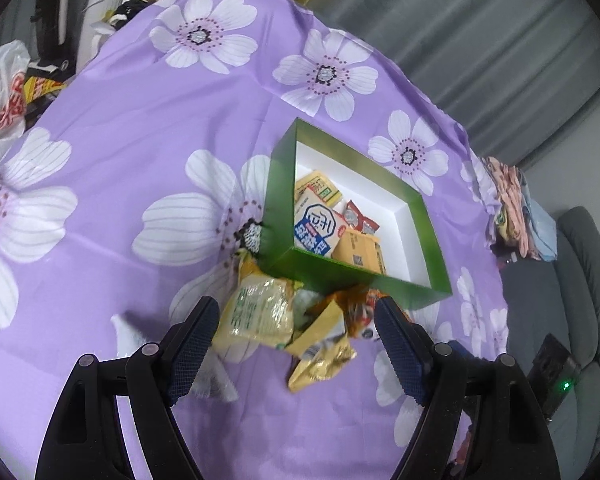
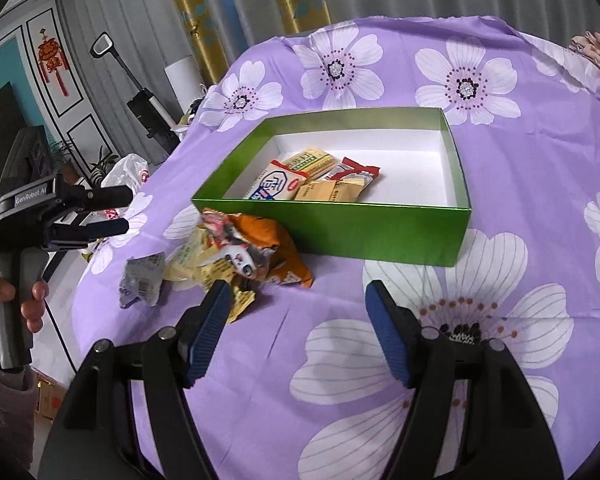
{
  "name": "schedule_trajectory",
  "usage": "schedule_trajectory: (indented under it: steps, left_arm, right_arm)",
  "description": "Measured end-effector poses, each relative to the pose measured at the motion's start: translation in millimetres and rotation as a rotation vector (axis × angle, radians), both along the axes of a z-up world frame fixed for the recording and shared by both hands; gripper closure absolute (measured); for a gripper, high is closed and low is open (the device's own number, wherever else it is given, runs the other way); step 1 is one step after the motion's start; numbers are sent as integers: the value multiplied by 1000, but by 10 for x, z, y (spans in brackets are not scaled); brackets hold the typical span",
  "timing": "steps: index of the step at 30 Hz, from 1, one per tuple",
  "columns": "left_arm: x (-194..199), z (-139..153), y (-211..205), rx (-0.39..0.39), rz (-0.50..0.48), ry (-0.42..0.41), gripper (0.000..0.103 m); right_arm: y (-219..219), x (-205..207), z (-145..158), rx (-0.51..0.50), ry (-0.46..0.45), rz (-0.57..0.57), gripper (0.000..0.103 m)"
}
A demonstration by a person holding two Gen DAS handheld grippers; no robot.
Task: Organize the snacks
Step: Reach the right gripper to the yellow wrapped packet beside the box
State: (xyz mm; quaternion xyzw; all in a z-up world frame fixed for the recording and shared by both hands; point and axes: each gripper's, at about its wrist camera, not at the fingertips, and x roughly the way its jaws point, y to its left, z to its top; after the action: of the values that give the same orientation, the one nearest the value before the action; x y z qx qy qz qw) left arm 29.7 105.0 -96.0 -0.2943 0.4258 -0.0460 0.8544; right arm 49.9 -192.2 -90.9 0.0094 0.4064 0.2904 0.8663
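Purple cloth [image 2: 340, 360] printed with big white flowers is covering the table, and the green box [image 2: 360, 228] sitting on it is serving as the landmark. Far to the left of the box, off the table edge, a white plastic bag [image 2: 126, 168] is lying, and a person's hand [image 2: 8, 308] is gripping the handle of the left gripper [image 2: 120, 210], which is hovering in the air above that edge; in its own wrist view the left gripper [image 1: 296, 320] is standing released, its blue pads apart, with the heap showing in the gap between them but nothing pressing on either pad. Just to the left of the box and touching its near corner, a heap of loose snack packets [image 2: 236, 256] is lying crumpled: a grey one [image 2: 142, 280], yellow ones and an orange one [image 2: 284, 248]. Inside the box, toward its left end, several packets [image 2: 312, 180] are already resting on the white floor, among them a white and blue one [image 2: 276, 184]. Below the box, the right gripper [image 2: 296, 296] is hanging over bare cloth, released and empty, its left finger [image 2: 210, 320] overlapping the edge of the heap in the picture.
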Motion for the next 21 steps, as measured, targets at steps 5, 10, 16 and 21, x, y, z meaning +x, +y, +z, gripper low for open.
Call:
schedule_trajectory:
  steps: [5,10,16,21]
  left_arm:
    - [-154,-7,22,5,14,7,23]
    - [-261,-33,-8,11,11,23,23]
    - [-312,-50,-153,-2,-35,26,23]
    - [-302,-117,-313,-12,-82,45,23]
  right_arm:
    - [14,-115,60,-4,-17,19,33]
    - [15,-174,77,-2,-17,22,32]
    - [44,-250,68,-10,-14,41,32]
    - [79,-306,33,-23,-3,57,32]
